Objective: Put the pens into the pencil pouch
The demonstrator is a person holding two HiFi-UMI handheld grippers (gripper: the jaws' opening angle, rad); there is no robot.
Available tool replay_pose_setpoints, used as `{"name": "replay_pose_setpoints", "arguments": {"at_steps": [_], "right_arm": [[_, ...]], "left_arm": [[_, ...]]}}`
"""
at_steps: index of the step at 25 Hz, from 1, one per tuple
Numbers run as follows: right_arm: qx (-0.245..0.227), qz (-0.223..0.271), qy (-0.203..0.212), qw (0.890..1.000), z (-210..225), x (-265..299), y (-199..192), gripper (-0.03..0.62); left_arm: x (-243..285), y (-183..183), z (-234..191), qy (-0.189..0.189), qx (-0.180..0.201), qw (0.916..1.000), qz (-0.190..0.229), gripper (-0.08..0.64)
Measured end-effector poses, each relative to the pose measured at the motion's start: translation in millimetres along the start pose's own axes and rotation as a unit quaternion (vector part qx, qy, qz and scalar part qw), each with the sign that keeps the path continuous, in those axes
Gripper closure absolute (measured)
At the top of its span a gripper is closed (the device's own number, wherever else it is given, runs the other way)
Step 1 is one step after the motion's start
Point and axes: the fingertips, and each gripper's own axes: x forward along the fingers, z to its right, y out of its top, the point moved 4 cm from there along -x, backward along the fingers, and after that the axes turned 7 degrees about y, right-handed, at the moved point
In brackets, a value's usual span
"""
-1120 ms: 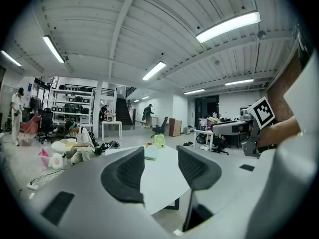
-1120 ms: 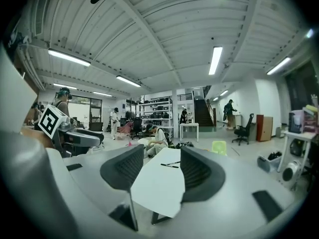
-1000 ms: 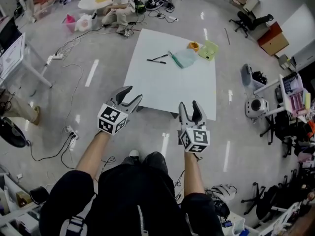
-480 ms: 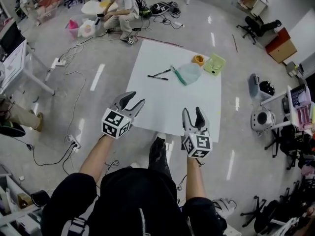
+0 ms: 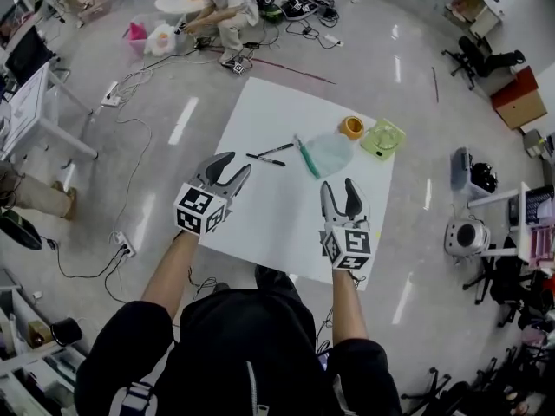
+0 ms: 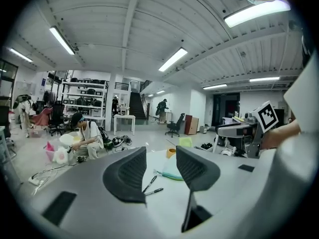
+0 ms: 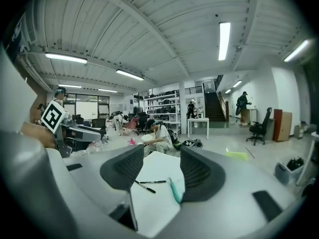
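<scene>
Two black pens [image 5: 276, 149] [image 5: 264, 159] lie side by side on the white table [image 5: 260, 215], left of a translucent pale-blue pouch [image 5: 329, 154] with a teal zip edge. My left gripper [image 5: 236, 163] hovers over the table's near left part, short of the pens. It is open and empty, its jaws a little narrower than a moment ago. My right gripper [image 5: 338, 185] is open and empty, just short of the pouch. The left gripper view shows the pens [image 6: 149, 180] and the pouch [image 6: 172, 171] between its jaws [image 6: 160, 156]. The right gripper [image 7: 162, 153] looks at the pens [image 7: 149, 182] and the pouch [image 7: 175, 189].
An orange tape roll [image 5: 351, 127] and a light-green tray [image 5: 383, 139] sit at the table's far right corner. A person [image 5: 227, 7] crouches on the floor beyond the table. Cables [image 5: 130, 85] trail at the left, and a grey bin [image 5: 464, 170] stands at the right.
Both grippers have travelled forward from short of the table to above its near half. The table and pens now lie closer in the head view.
</scene>
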Motion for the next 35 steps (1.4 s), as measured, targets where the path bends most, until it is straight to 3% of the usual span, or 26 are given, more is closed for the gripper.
{"name": "replay_pose_setpoints", "arguments": {"at_steps": [10, 22, 28, 35], "right_arm": [[-0.015, -0.034, 0.048, 0.998, 46.4, 68.7, -4.6, 0.368], [-0.008, -0.098, 0.031, 0.995, 70.6, 101.4, -45.0, 0.371], [-0.035, -0.158, 0.054, 0.985, 68.7, 114.6, -89.4, 0.379], [-0.090, -0.233, 0.093, 0.964, 68.8, 136.5, -141.7, 0.380]], "left_arm": [[58.5, 6.4, -9.0, 0.011, 0.016, 0.9996, -0.019, 0.354], [107.4, -27.1, -32.2, -0.019, 0.014, 0.9981, -0.057, 0.354], [117.8, -60.0, -36.8, -0.025, 0.004, 0.9959, -0.086, 0.354], [115.5, -83.1, -41.7, -0.013, -0.018, 0.9939, -0.108, 0.354]]}}
